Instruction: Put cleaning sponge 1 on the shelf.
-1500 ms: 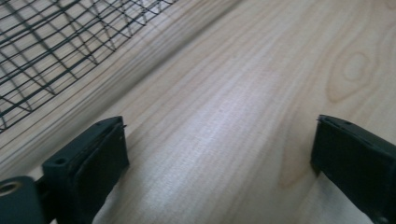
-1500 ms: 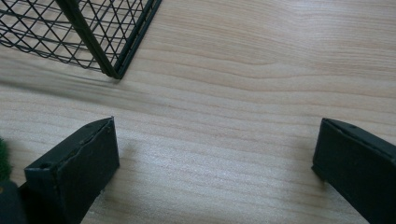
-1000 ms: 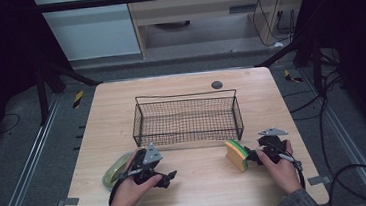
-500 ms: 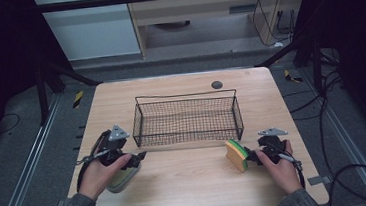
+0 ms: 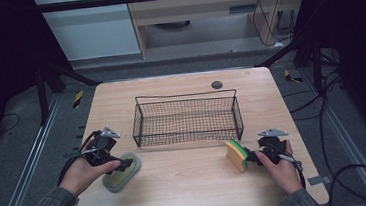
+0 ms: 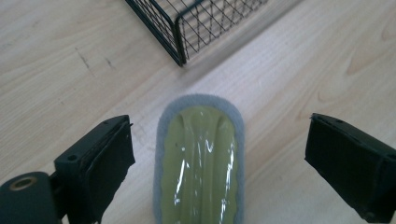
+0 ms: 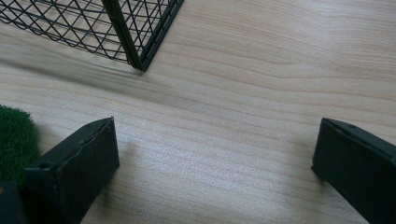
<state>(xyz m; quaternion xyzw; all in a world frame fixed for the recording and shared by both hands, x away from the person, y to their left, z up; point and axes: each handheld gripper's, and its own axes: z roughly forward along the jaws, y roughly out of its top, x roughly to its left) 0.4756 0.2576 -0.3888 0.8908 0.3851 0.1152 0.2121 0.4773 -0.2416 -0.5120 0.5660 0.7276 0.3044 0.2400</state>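
Two claws open, pad lined up

Since a second ago the left claw [image 6: 215,172] has swung out toward the counter's [image 5: 188,183] edge, jaws easing inward yet apart. The green scrub pad [image 6: 200,163] lies flat between them, untouched, so a grab looks near. The right claw [image 7: 215,172], low and level, gapes beside the sponge [image 5: 236,154]; the wire basket [image 5: 187,120] sits ahead.

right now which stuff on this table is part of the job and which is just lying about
In the job:
- wrapped green sponge with grey edge, between the open left gripper jaws, untouched
- yellow and green sponge, beside the open right gripper
- wire basket, likely where they go

Lying about:
- small dark round disc beyond the basket
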